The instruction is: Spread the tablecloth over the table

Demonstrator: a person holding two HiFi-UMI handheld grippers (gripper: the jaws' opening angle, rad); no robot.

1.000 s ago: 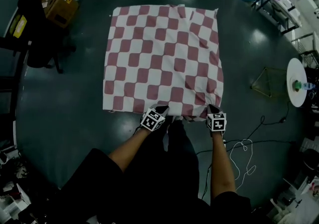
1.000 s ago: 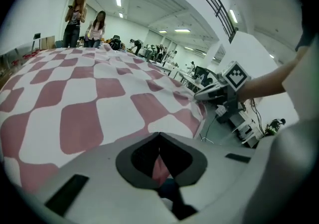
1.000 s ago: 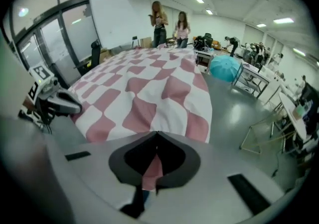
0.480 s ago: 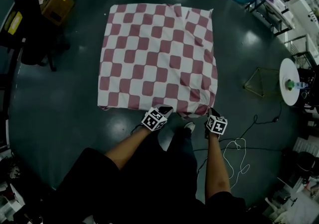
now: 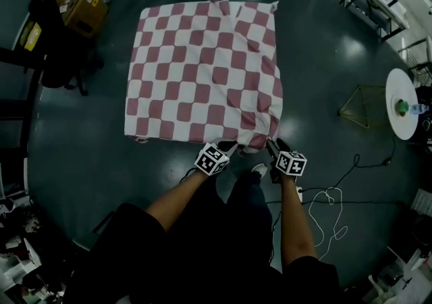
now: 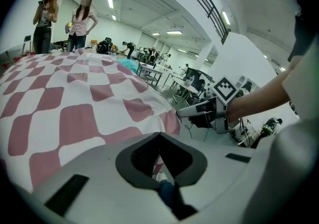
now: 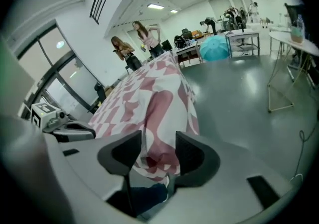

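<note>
- The tablecloth (image 5: 202, 73), red-and-white checked, lies spread over the whole table. The table is hidden under it, and the cloth's edges hang toward the dark floor (image 5: 324, 59).
- Most of the cloth is flat, but the near right corner (image 5: 265, 135) is bunched, and folds run up the right side from it.
- The step in hand looks like the finish: setting the near edge and letting it go.
- The right gripper (image 7: 158, 139) is at that bunched corner. Its jaws are opening and stand wide, with the gathered cloth between them and the pads not clamped on it.
- The left gripper (image 6: 159, 135) is at the near hem, just left of the right one. Its jaws are closed tip to tip and appear to pinch the hem, with cloth hanging below the tips.
- The next move probably calls for drawing the right gripper back clear of the corner without dragging it. The left should then tug the hem square and release, and the right-side folds need smoothing.
</note>
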